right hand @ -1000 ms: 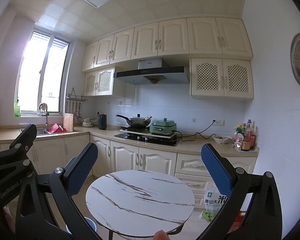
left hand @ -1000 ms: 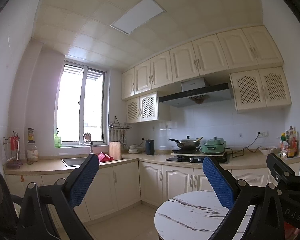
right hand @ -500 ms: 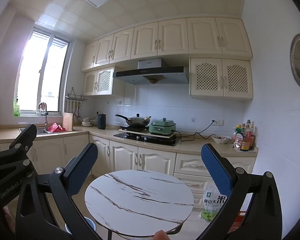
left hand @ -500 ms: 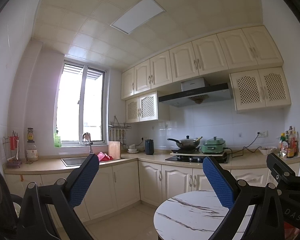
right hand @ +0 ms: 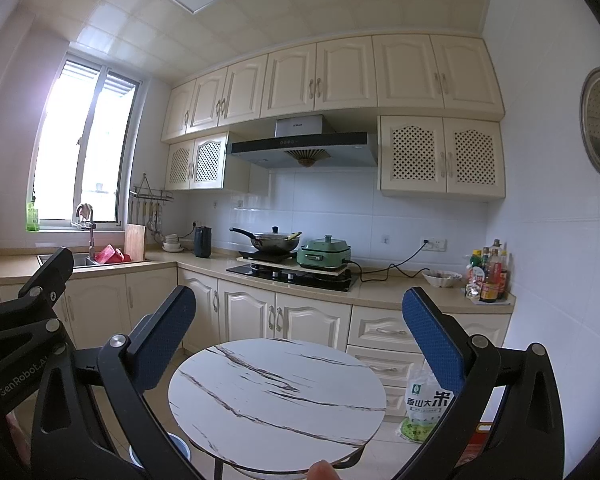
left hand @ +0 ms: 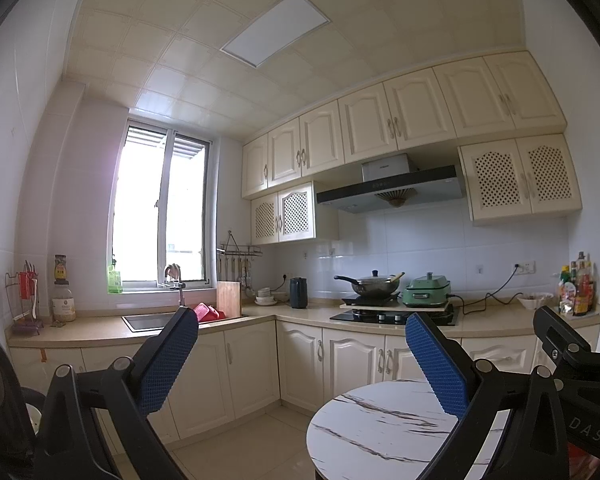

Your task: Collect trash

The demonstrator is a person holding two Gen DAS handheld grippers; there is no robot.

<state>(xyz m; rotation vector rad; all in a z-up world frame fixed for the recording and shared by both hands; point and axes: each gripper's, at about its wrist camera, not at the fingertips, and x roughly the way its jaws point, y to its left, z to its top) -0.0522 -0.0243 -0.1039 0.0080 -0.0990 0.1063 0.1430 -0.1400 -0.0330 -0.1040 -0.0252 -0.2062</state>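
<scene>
Both grippers are held up in a kitchen, facing the counters. My left gripper (left hand: 302, 326) is open, its blue-padded fingers (left hand: 168, 356) wide apart with nothing between them. My right gripper (right hand: 300, 308) is open too, above a round white marble-patterned table (right hand: 276, 396) whose top is bare. No trash shows on the table in either view. A blue bucket-like rim (right hand: 176, 446) peeks out on the floor under the table's left edge. The same table (left hand: 380, 432) appears at the lower right of the left wrist view.
Cream L-shaped counters (right hand: 384, 298) carry a sink (left hand: 148, 320), a stove with a wok (right hand: 274, 242), a green cooker (right hand: 326, 256), a kettle (right hand: 202, 242) and sauce bottles (right hand: 488, 276). A rice bag (right hand: 424, 408) leans by the drawers. A fingertip (right hand: 322, 470) shows at the bottom edge.
The table has drifted slightly left and closer in both views, so both grippers have shifted a little. Both stay open.
</scene>
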